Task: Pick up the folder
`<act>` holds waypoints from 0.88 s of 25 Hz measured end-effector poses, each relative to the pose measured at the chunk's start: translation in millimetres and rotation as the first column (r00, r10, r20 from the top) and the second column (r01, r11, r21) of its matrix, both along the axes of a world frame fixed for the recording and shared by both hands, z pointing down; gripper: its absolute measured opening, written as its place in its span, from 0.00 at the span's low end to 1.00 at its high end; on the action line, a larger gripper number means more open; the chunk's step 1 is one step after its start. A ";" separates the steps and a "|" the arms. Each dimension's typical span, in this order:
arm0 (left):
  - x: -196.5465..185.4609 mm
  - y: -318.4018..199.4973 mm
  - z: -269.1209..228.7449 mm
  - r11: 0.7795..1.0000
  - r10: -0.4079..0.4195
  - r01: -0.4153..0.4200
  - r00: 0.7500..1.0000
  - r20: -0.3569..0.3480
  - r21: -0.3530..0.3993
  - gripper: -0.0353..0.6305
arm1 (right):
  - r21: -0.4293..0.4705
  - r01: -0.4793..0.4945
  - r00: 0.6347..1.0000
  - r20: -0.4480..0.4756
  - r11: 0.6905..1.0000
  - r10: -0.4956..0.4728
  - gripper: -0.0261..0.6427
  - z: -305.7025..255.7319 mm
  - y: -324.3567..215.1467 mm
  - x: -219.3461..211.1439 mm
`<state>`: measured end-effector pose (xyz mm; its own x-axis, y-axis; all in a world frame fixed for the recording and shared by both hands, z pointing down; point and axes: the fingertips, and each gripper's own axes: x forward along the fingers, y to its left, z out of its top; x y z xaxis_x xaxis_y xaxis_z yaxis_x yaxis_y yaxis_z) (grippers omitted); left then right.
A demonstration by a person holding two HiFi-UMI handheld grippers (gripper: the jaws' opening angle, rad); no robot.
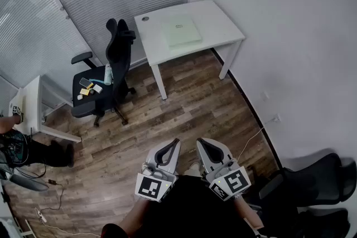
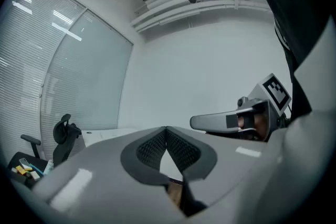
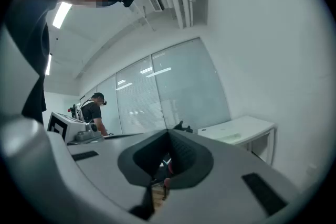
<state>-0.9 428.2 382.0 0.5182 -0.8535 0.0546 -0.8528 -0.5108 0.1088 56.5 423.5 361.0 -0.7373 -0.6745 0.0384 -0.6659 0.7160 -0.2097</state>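
A pale green folder [image 1: 181, 30] lies flat on the white table [image 1: 223, 22] by the far wall; the right gripper view shows it as a pale patch [image 3: 232, 137] on the table top [image 3: 247, 124]. Both grippers are held side by side close to the person's body, level, far from the table across the wood floor. The left gripper [image 1: 176, 142] [image 2: 166, 129] is shut with nothing in it. The right gripper [image 1: 199, 141] [image 3: 169, 132] is shut and empty too. In the left gripper view the right gripper [image 2: 231, 120] shows alongside.
A black office chair [image 1: 106, 81] with small items on its seat stands left of the table. Another black chair [image 1: 318, 178] is at the lower right. A small white table [image 1: 30, 106] and floor cables [image 1: 50, 198] are at the left. A person [image 3: 94, 113] stands by the glass wall.
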 end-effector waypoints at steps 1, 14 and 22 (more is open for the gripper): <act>-2.8 0.4 -0.9 1.000 0.000 0.000 1.000 -0.002 0.000 0.06 | 0.000 -0.002 1.000 -0.001 1.000 0.002 0.04 -0.6 0.9 -2.2; 3.5 4.3 2.4 0.997 0.071 -0.071 0.997 -0.016 -0.008 0.06 | -0.016 -0.060 0.998 -0.014 0.998 0.060 0.04 2.0 8.0 -0.2; 24.9 4.7 4.1 0.997 0.076 -0.076 0.997 -0.020 -0.007 0.06 | -0.023 -0.064 0.998 0.003 0.998 0.064 0.04 3.4 10.3 20.4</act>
